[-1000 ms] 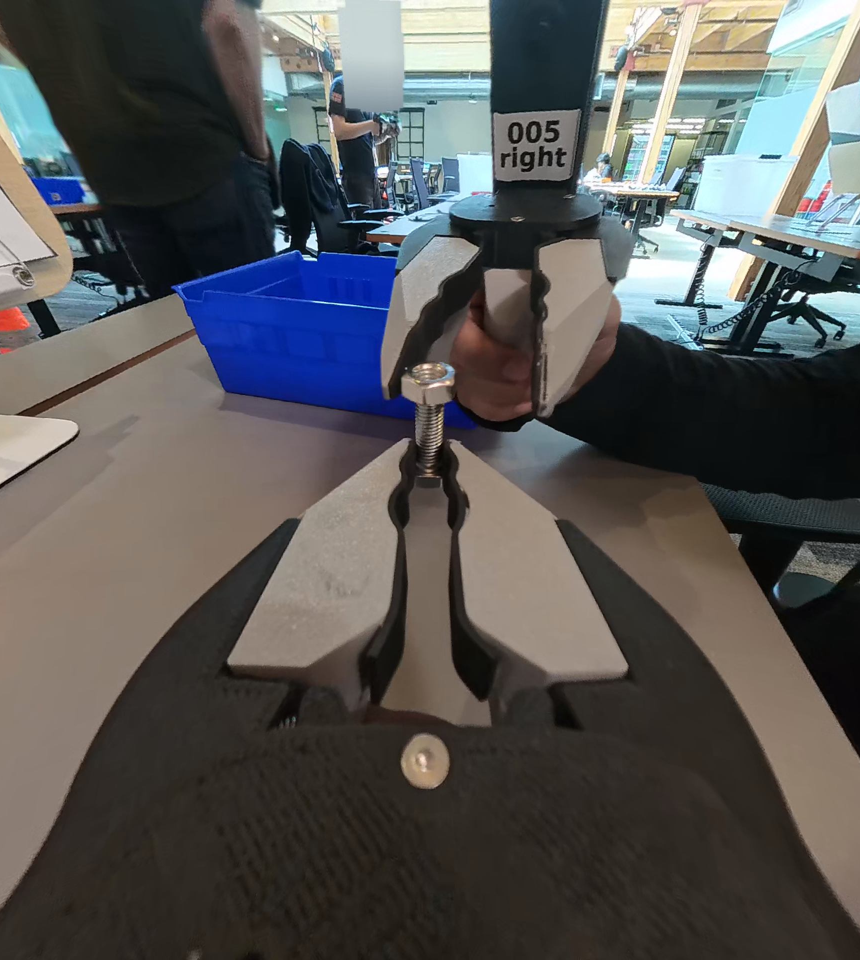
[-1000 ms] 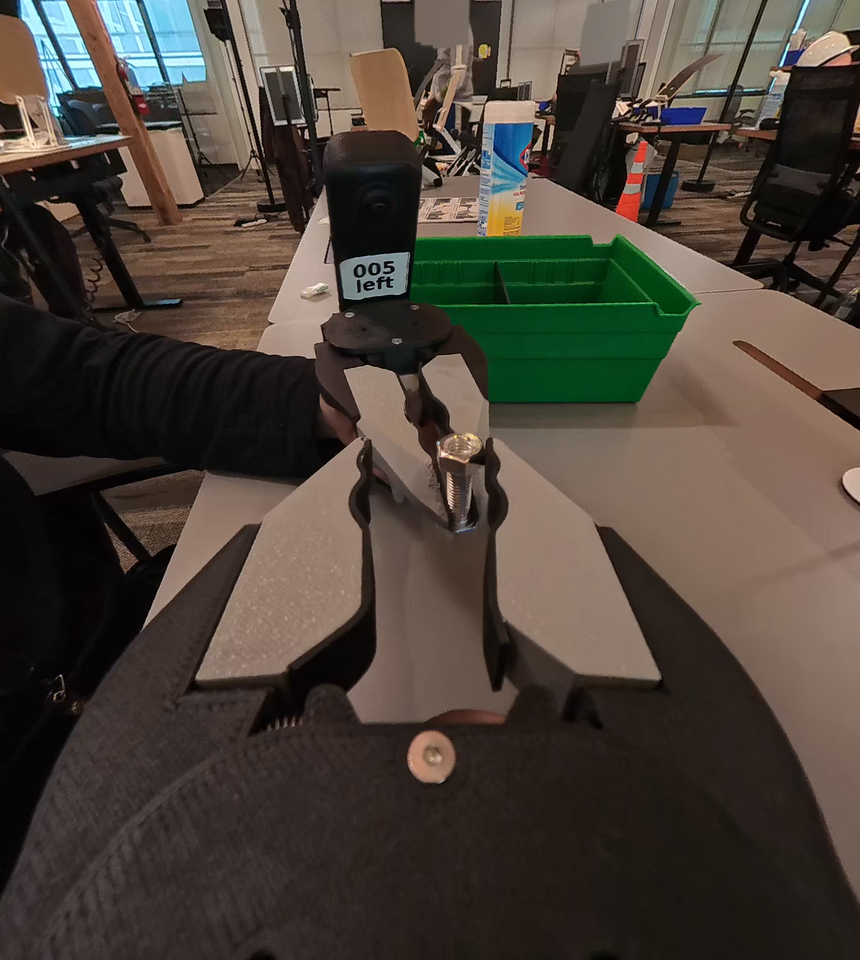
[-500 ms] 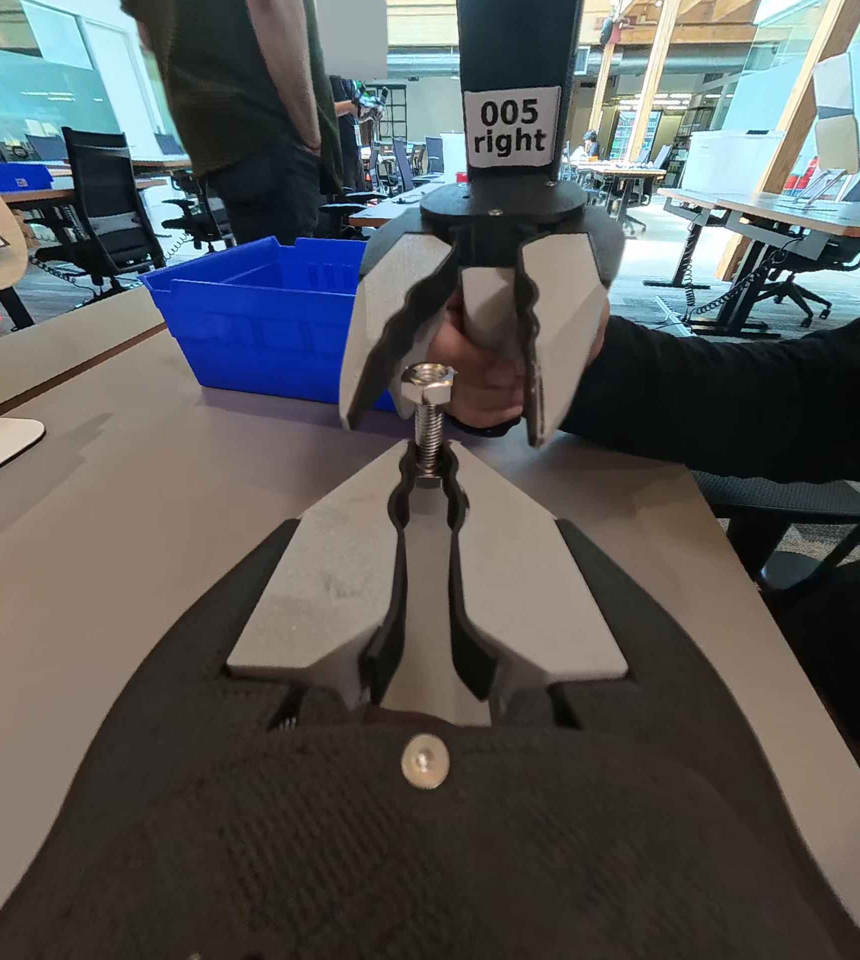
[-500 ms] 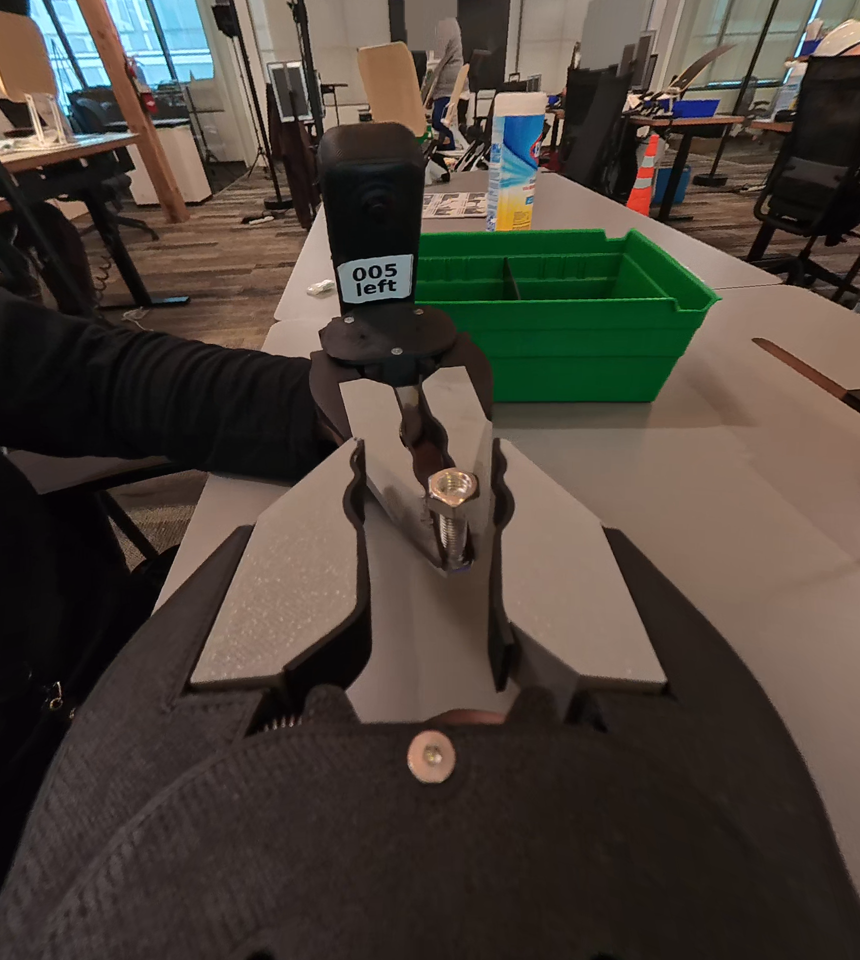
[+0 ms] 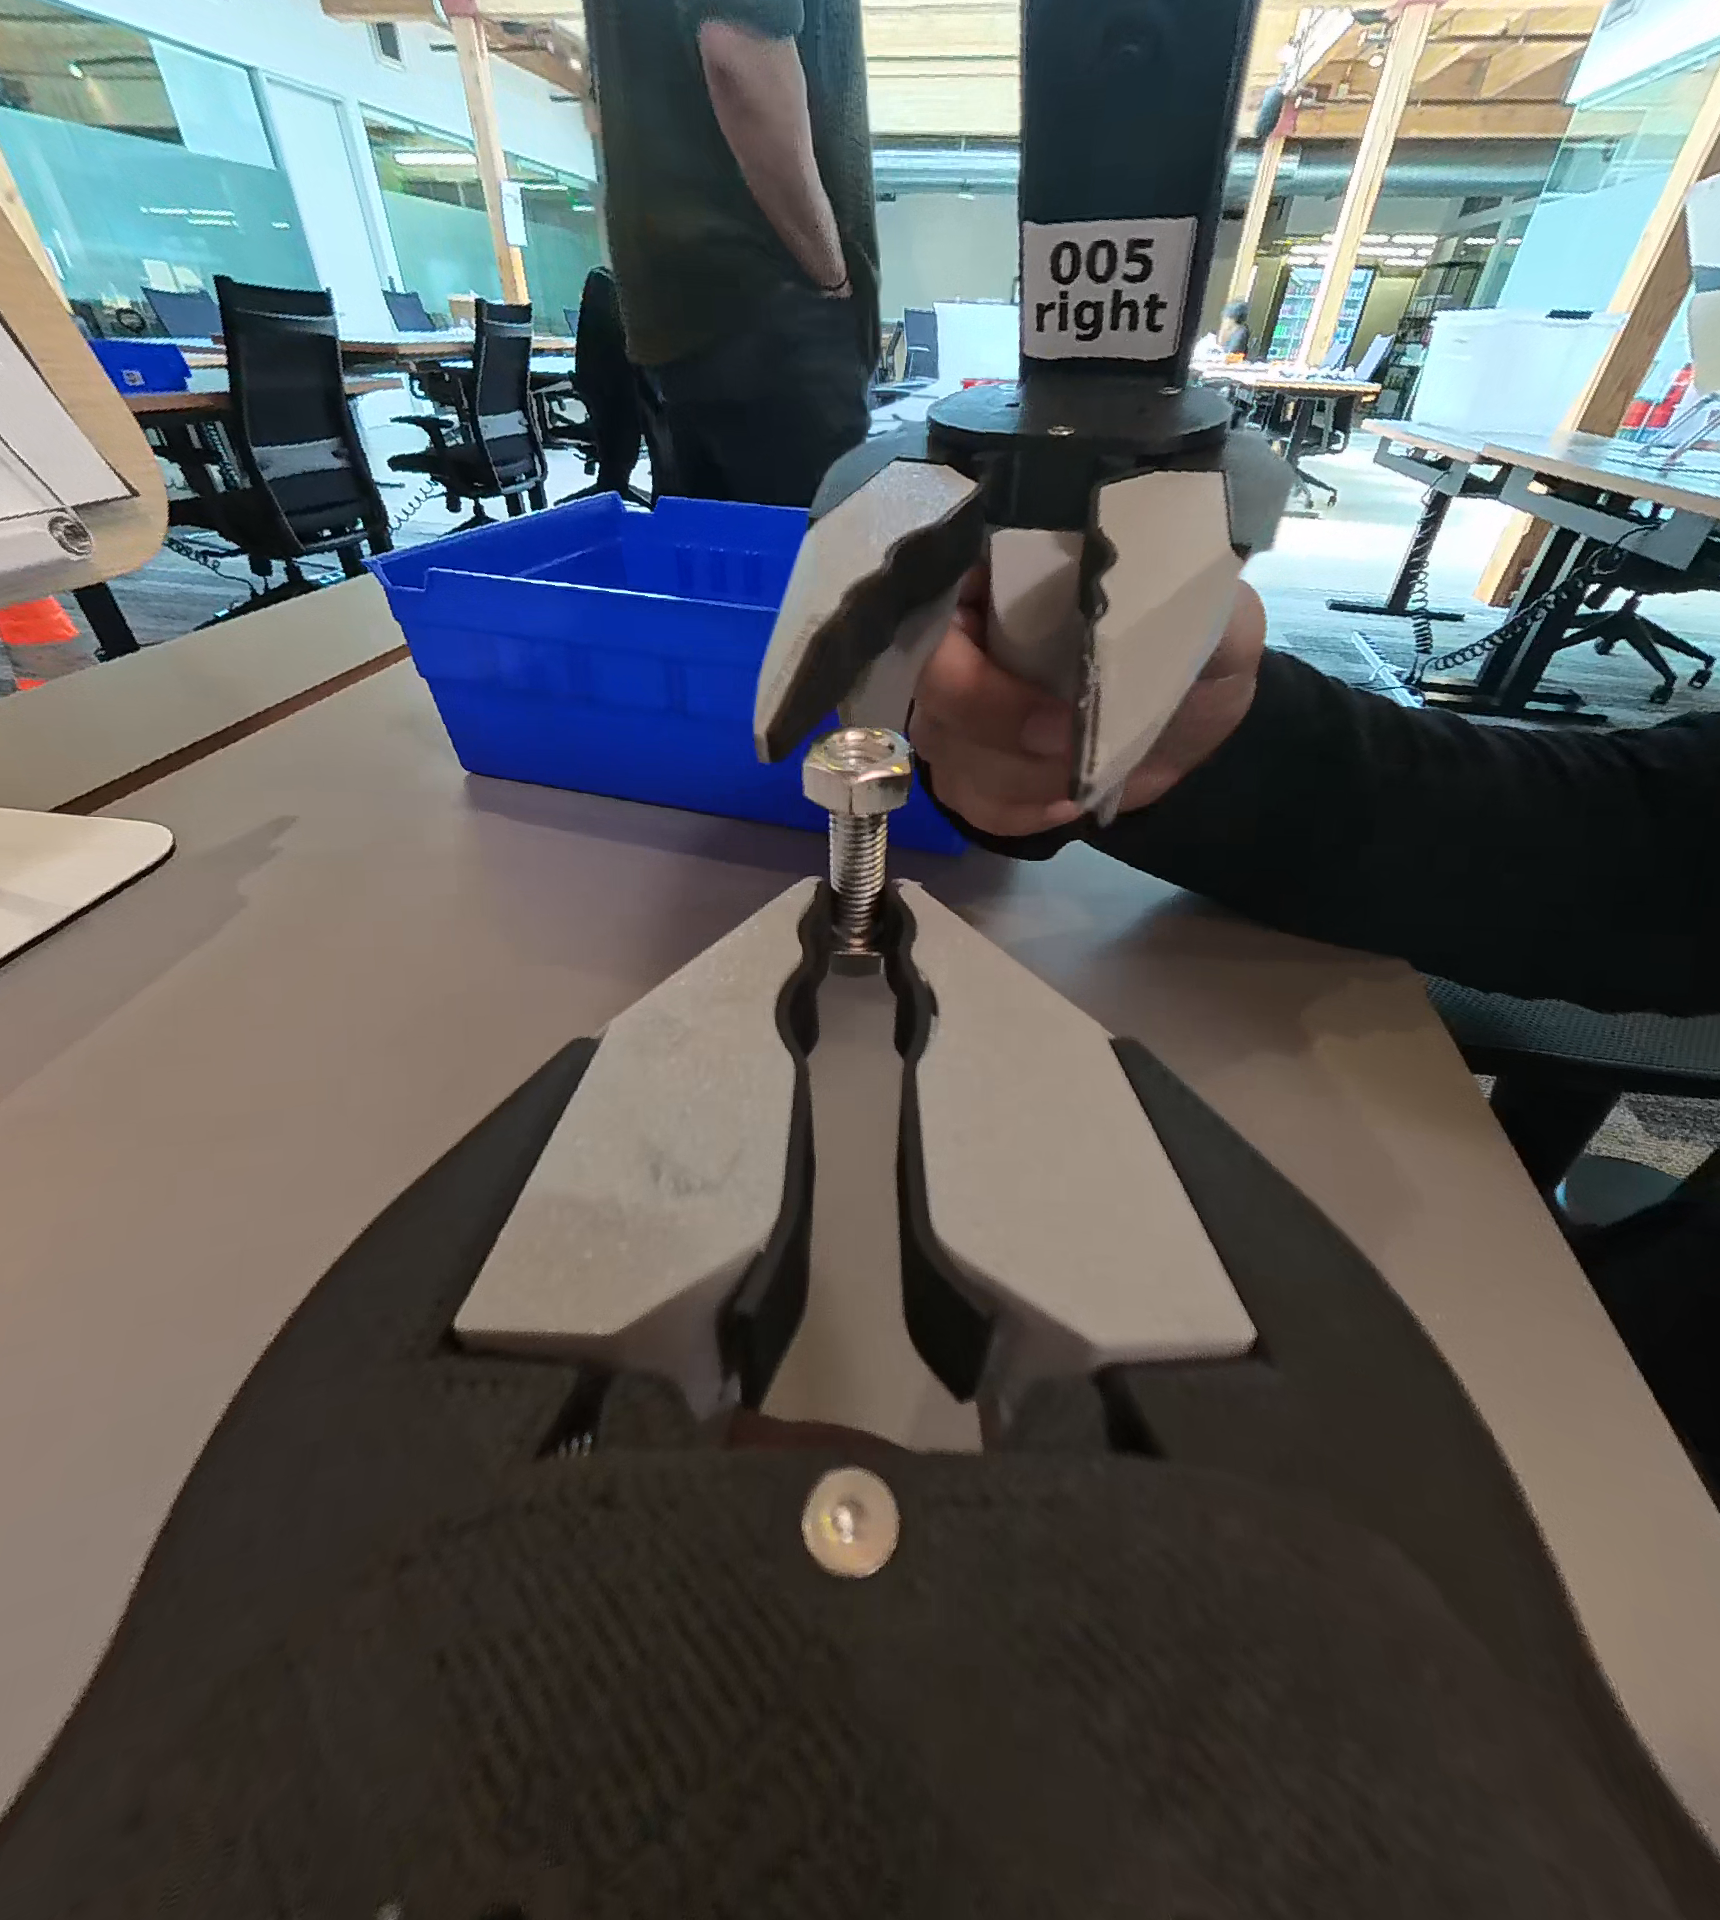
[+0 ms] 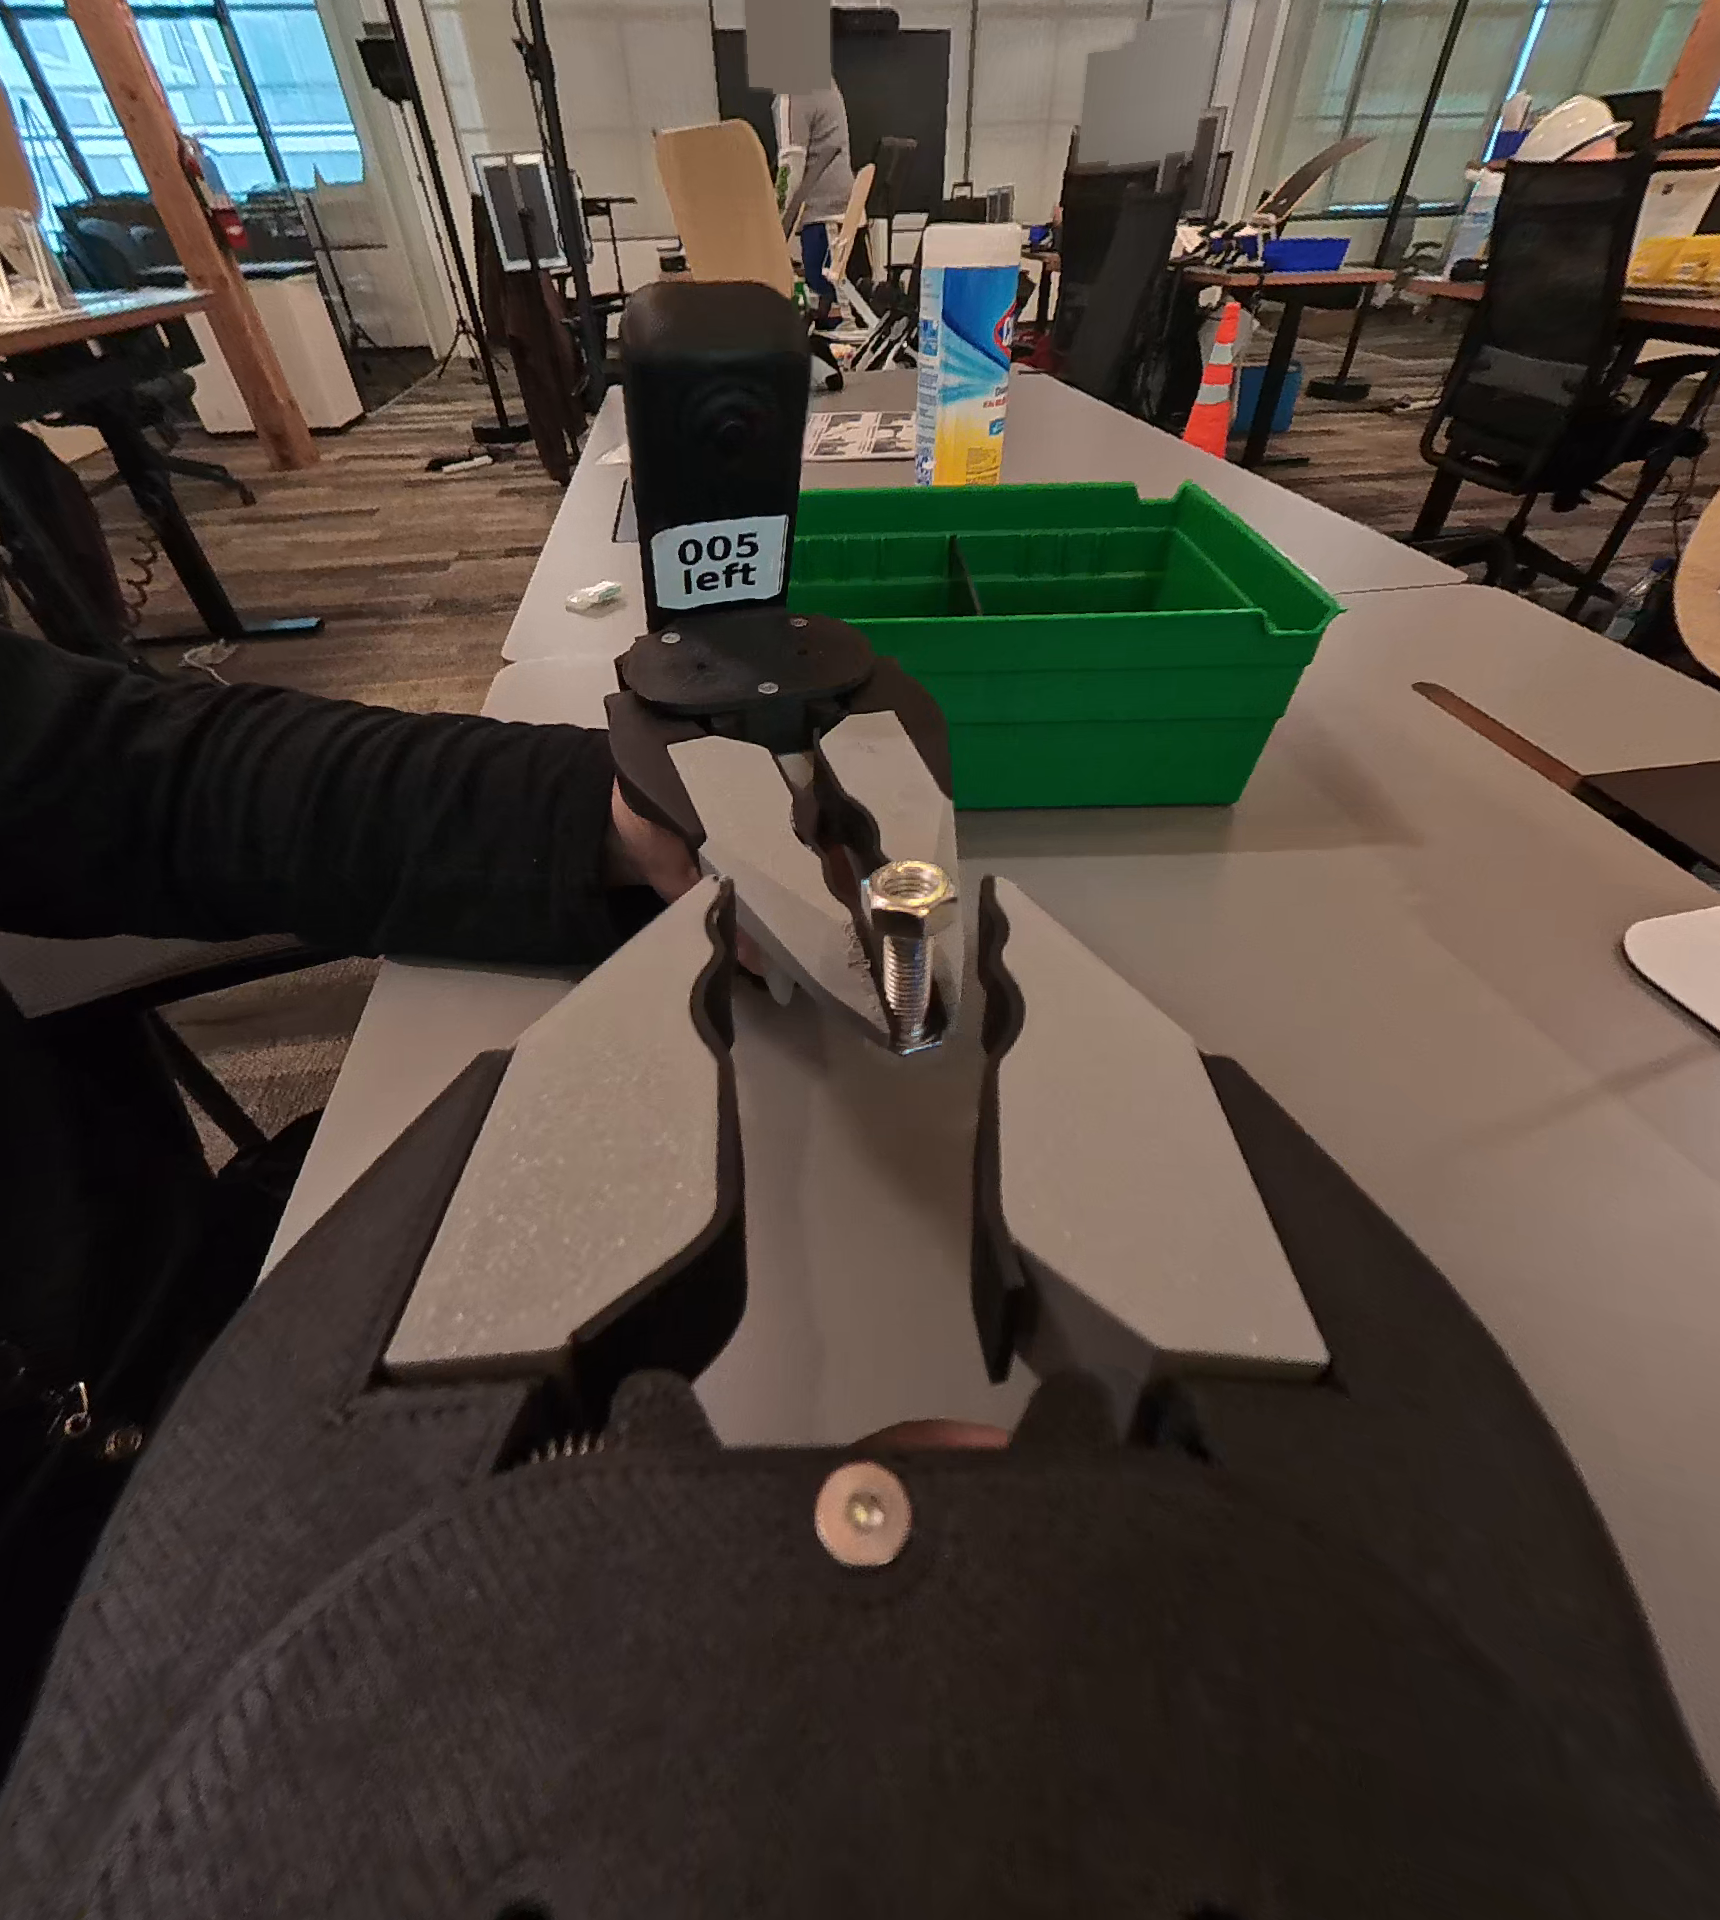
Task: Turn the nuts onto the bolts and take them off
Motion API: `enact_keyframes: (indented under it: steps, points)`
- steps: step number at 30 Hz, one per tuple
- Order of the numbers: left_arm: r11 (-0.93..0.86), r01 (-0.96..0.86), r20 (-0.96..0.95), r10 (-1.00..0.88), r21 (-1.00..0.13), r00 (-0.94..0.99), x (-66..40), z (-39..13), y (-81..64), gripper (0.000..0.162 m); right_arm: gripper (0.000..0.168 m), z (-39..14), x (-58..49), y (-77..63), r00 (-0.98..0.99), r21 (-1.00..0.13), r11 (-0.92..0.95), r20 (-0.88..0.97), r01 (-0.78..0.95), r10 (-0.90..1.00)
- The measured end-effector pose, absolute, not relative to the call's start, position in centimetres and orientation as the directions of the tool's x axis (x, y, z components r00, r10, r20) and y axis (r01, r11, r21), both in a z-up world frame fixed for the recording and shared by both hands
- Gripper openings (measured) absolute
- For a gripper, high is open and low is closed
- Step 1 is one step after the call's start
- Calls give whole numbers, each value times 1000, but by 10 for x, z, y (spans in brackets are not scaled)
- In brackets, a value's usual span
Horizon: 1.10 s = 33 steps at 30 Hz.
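Bolt upright, silver, nut atop, left jaws clamped, right jaws apart.

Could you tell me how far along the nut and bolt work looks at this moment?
Done: a nut sits at the top end of the bolt. In hand: the left tongs clamp the bolt's lower end, holding it upright, while the right tongs stand open around the nut, not gripping it. Left: turning the nut further, either way. The blue bin shows no parts from here.
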<state>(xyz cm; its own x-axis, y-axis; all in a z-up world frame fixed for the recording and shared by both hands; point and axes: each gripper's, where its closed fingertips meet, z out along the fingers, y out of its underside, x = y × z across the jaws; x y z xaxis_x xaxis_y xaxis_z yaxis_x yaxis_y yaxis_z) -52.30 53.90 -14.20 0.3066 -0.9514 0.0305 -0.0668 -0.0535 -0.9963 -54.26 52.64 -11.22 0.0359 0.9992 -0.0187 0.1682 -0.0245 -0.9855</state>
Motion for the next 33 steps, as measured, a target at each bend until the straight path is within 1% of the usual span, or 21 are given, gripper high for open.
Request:
enact_keyframes:
  steps: [5,10,13,16,20,22,26,33]
  points:
    - [-46,-92,18,-960,-995,279,-515,-146,532,7,48,-112,-550,525,25,-988,-38,-35,152,999]
    - [-44,-93,15,-957,-995,289,-514,-147,534,7,47,-123,-561,516,-17,-979,-25,-29,201,999]
    - [-47,-91,17,-952,-995,306,-517,-147,538,7,50,-124,-557,520,11,-978,-14,-12,210,1000]
    - [-48,-79,20,-946,-996,325,-522,-144,541,7,49,-120,-548,525,31,-980,-23,-17,198,999]
    - [-61,-60,39,-945,-996,324,-523,-142,543,6,43,-112,-544,532,51,-988,-55,-48,142,998]
    - [-55,-70,29,-946,-996,323,-522,-144,542,7,43,-114,-547,532,47,-986,-67,-60,156,997]
    - [-30,-45,14,-948,-999,317,-521,-138,538,6,46,-118,-550,530,52,-983,-35,-26,180,998]
    - [-14,4,14,-941,-1000,339,-527,-127,541,6,46,-106,-538,537,84,-991,-59,-49,124,995]
